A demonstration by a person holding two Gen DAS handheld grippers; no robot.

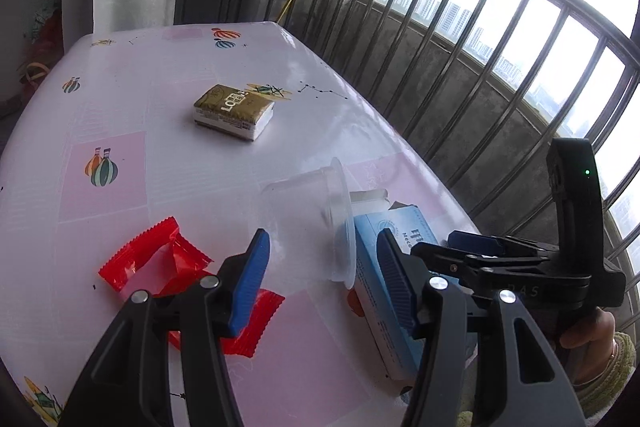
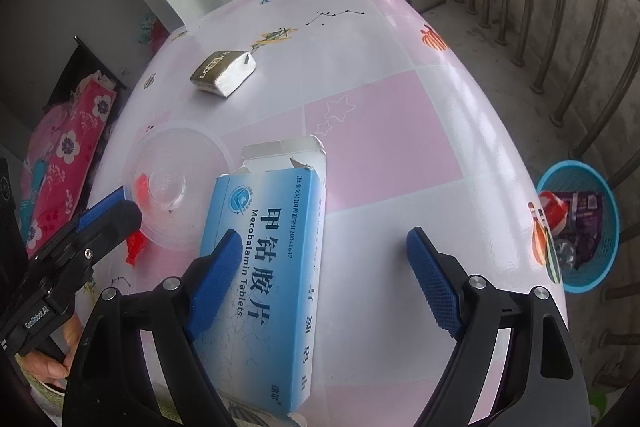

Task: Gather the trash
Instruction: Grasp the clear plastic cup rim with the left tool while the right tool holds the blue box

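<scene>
Two claws hang over the bench (image 2: 400,131), the right claw (image 2: 320,279) wide above the box (image 2: 256,259), the left claw (image 1: 320,275) half-open, apparently empty, at the cup (image 1: 312,219), wrapper (image 1: 160,259) and packet (image 1: 234,111) uncollected, bin (image 2: 600,267) part-filled.

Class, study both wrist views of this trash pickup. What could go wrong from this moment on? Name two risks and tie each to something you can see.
1. The clear plastic cup lies tipped against the blue medicine box; moving either could send the cup rolling.
2. The right tongs stand open with one pad over the box and one off it, so closing may pinch only an edge and skew it.
</scene>
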